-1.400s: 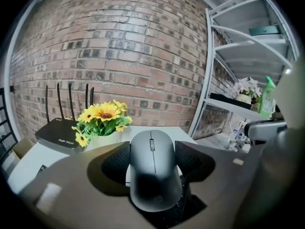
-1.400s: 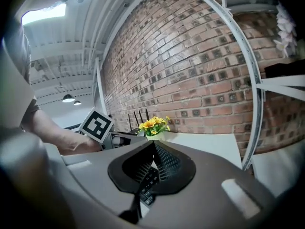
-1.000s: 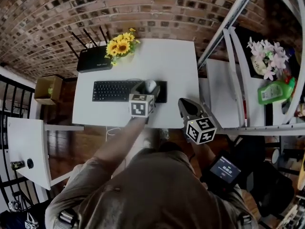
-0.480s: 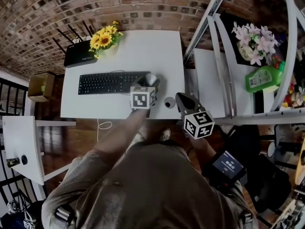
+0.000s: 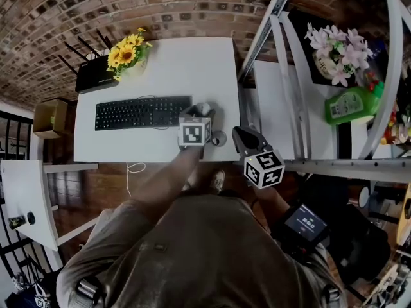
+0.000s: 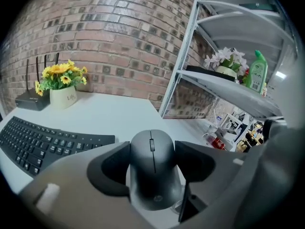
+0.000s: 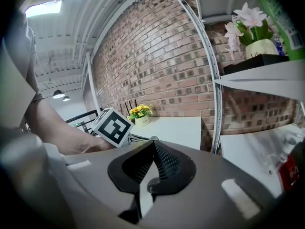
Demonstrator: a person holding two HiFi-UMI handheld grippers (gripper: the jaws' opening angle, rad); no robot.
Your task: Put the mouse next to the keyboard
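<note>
A dark grey mouse (image 6: pixel 153 168) sits between the jaws of my left gripper (image 6: pixel 152 151), whose pads press on its two sides. In the head view the mouse (image 5: pixel 203 109) is just past the right end of the black keyboard (image 5: pixel 142 113), over the white table (image 5: pixel 186 63). Whether it rests on the tabletop I cannot tell. The keyboard (image 6: pixel 43 144) lies to the mouse's left in the left gripper view. My right gripper (image 5: pixel 243 135) hangs off the table's front right corner, and its jaws (image 7: pixel 151 142) meet at the tip with nothing between them.
A pot of yellow flowers (image 5: pixel 126 51) and a black router (image 5: pixel 93 74) stand at the table's back left. A small round object (image 5: pixel 220 138) lies near the front edge. A metal shelf (image 5: pixel 302 101) with a flower pot (image 5: pixel 334 50) and a green bottle (image 5: pixel 353 106) stands to the right.
The left gripper has sunk toward the table with the mouse still in it, staying by the keyboard's right end. The right gripper has drifted a little closer to the table's corner.
</note>
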